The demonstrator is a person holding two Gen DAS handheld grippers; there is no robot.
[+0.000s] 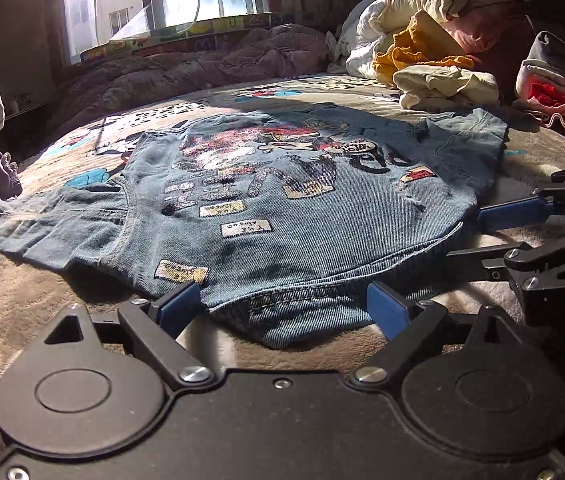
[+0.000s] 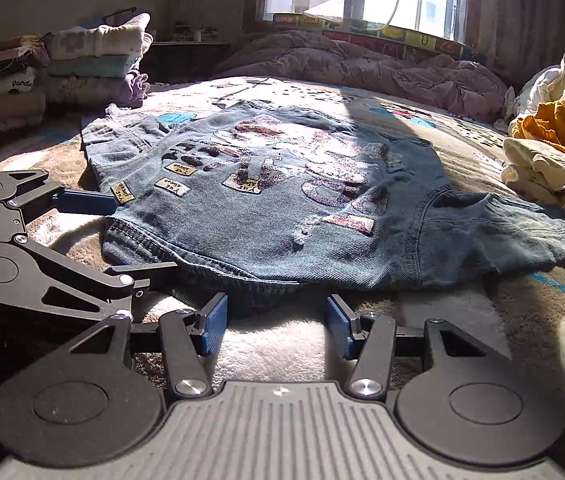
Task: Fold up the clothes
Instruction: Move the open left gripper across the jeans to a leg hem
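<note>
A blue denim shirt [image 1: 282, 216] with sequin letters and patches lies flat on the bed, hem toward me, sleeves spread left and right. It also shows in the right wrist view [image 2: 282, 216]. My left gripper [image 1: 282, 306] is open, its blue pads on either side of the hem's near edge. My right gripper [image 2: 278, 322] is open, just short of the hem. Each gripper shows in the other's view: the right one [image 1: 482, 236] at the shirt's right hem corner, the left one [image 2: 122, 236] at the left hem corner.
A printed blanket [image 1: 62, 312] covers the bed. A pile of unfolded clothes [image 1: 430, 52] lies at the far right. Stacks of folded clothes [image 2: 42, 72] stand at the far left. A rumpled purple quilt [image 2: 362, 68] lies below the window.
</note>
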